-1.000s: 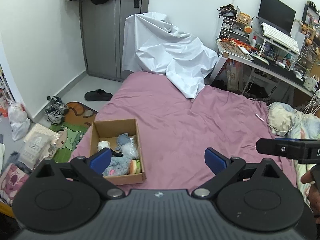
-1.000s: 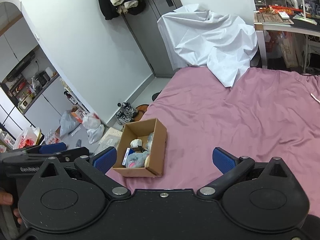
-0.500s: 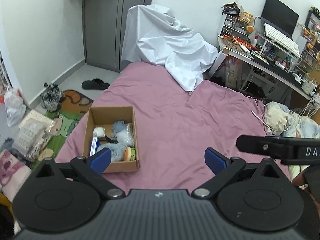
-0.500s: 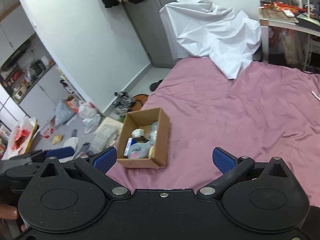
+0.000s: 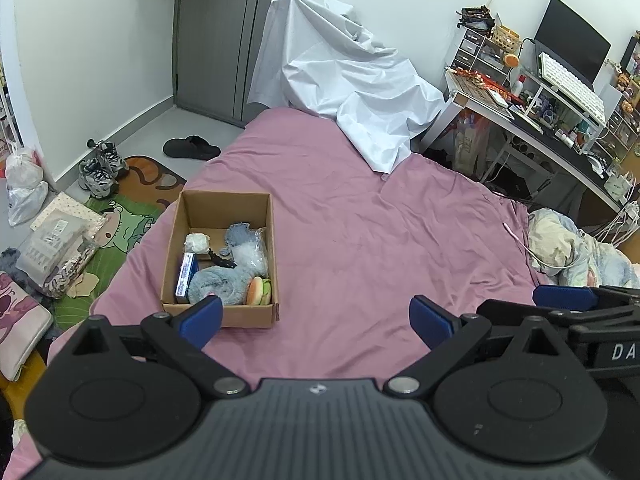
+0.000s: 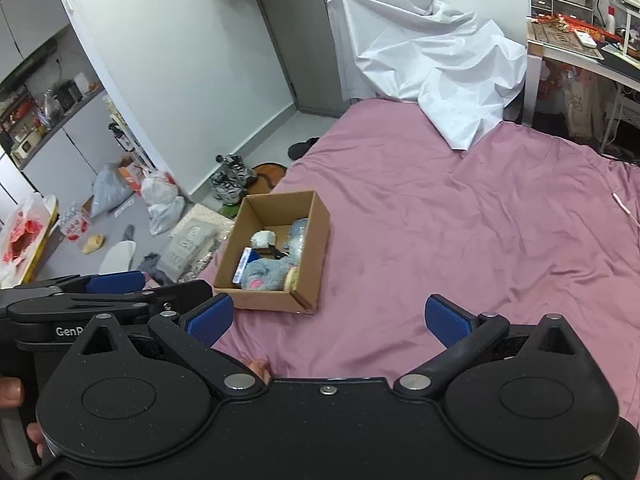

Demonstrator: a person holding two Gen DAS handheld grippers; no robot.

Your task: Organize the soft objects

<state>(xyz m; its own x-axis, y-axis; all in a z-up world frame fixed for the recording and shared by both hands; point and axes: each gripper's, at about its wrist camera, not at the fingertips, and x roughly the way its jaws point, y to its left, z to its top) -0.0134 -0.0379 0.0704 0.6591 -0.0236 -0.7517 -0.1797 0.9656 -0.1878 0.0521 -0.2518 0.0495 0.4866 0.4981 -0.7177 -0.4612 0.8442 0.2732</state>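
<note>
Both grippers hang above the near part of the bed [image 5: 360, 240] with nothing between their blue pads. Left gripper [image 5: 316, 316] has its jaws spread wide, the left pad [image 5: 202, 316] overlapping the near wall of the box [image 5: 224, 208] in its own view, though whether it touches the cardboard cannot be told. Right gripper [image 6: 336, 318] is spread just as wide over bare purple sheet, and its left pad [image 6: 210, 318] sits just beside the box's near corner in that view. Each gripper shows in the other's camera: the right one at the right edge of the left view, the left one at the lower left of the right view.

The box stands open on the bed's left side, near the edge. Inside it lie the soft things: a grey plush [image 5: 214, 286] at the near end, a burger toy [image 5: 259, 291] against the right wall beside it, a white ball [image 5: 197, 242] toward the far left, a clear bag [image 5: 252, 254] with something grey inside, and a blue-and-white pack [image 5: 186, 278] standing along the left wall.

A white sheet [image 5: 352, 80] is draped at the far end of the bed. A desk [image 5: 532, 120] with a monitor [image 5: 572, 54] and keyboard [image 5: 570, 84] stands to the right, and 2 sneakers [image 5: 98, 168] and a slipper [image 5: 191, 147] lie on the floor to the left
</note>
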